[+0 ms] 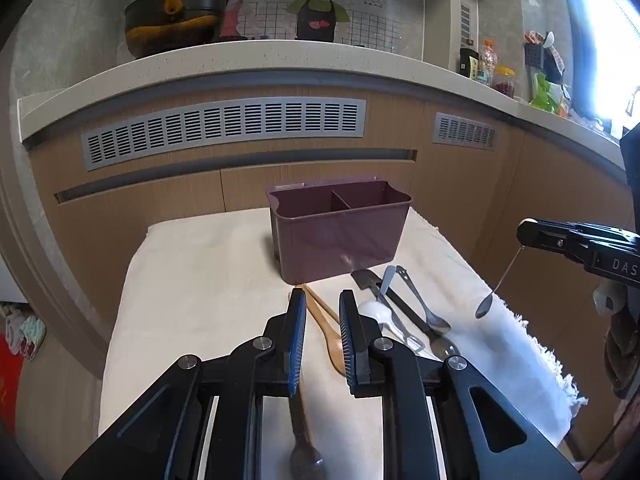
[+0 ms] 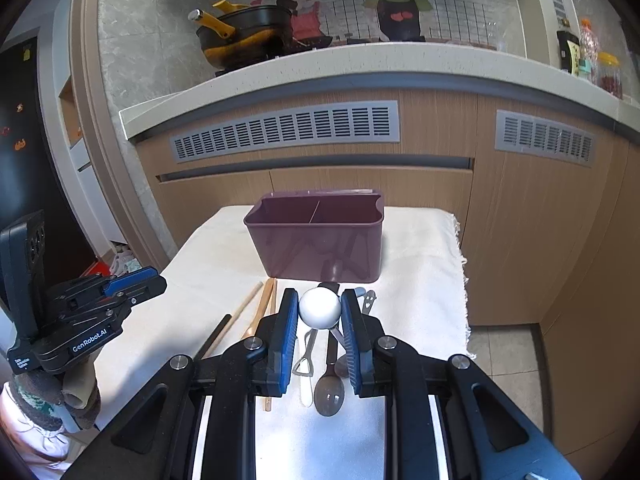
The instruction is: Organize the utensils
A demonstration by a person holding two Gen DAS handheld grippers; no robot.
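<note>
Two handheld grippers hover above a cloth-covered table (image 1: 200,280) of loose cutlery. The right gripper (image 2: 319,298) has its fingers clamped on the white knob of a metal spoon (image 1: 484,309), which dangles bowl-down off the table's right edge. The left gripper (image 1: 322,294) has its fingers a narrow gap apart, with nothing visible between them. The purple organizer (image 1: 340,232) stands at the far side, both compartments apparently empty. Doing this step well likely means carrying the spoon over the near rim, letting it hang steady and lowering the bowl into one compartment before letting go. A swinging spoon could clip the rim or the divider.
</note>
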